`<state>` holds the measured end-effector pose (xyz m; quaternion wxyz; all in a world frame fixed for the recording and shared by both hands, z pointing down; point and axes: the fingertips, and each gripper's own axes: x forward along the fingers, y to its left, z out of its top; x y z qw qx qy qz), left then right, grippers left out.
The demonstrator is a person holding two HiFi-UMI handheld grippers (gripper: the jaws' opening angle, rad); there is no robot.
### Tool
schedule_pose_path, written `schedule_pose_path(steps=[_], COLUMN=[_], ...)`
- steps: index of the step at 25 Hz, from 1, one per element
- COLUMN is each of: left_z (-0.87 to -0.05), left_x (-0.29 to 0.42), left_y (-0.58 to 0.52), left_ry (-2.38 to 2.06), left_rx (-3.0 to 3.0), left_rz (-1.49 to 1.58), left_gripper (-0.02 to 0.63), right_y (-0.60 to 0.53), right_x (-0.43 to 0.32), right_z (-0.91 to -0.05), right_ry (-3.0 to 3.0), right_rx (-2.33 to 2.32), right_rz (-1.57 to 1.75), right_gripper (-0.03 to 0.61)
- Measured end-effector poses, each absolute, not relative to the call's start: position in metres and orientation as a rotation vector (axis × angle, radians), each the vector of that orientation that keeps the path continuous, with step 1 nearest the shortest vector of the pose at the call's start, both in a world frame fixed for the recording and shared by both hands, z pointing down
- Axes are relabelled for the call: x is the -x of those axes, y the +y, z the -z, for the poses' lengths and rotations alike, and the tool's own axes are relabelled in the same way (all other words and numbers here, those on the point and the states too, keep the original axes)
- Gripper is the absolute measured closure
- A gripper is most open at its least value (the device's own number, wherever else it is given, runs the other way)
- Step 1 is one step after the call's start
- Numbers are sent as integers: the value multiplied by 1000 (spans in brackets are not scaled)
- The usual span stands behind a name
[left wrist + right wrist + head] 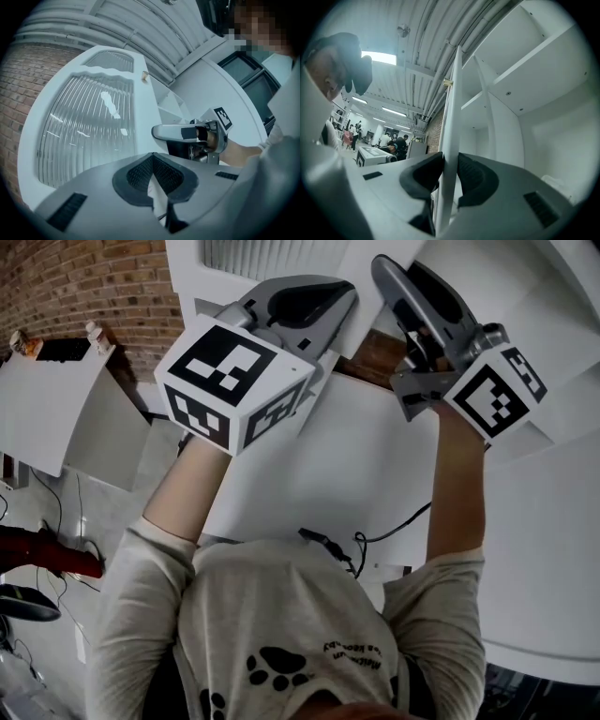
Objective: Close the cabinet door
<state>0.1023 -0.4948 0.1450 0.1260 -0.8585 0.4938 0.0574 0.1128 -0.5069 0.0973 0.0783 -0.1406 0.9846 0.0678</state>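
The right claw (448, 164) pinches the door (453, 108) edge; the left claw (153, 157) is closed, empty, facing its ribbed glass (89, 126).

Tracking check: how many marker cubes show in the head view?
2. Left cube on the left gripper, upper left; right cube on the right gripper, upper right, which clamps the cabinet door. Neither is hidden.

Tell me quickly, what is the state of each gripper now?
Left gripper: closed, holding nothing.
Right gripper: closed on the cabinet door edge.
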Motion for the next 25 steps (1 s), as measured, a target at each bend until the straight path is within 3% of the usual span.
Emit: schedule_pose_path(steps=[25], left_z=[-151], left_x=[-106], left_y=[-525], left_ry=[1478], left_rx=[2462], left_rz=[-134], left_gripper=[604], right_y=[-542], right_x=[-134], right_z=[-106], right_ry=[2899], right_rx=[585], right_rz=[-169], right_gripper=[451])
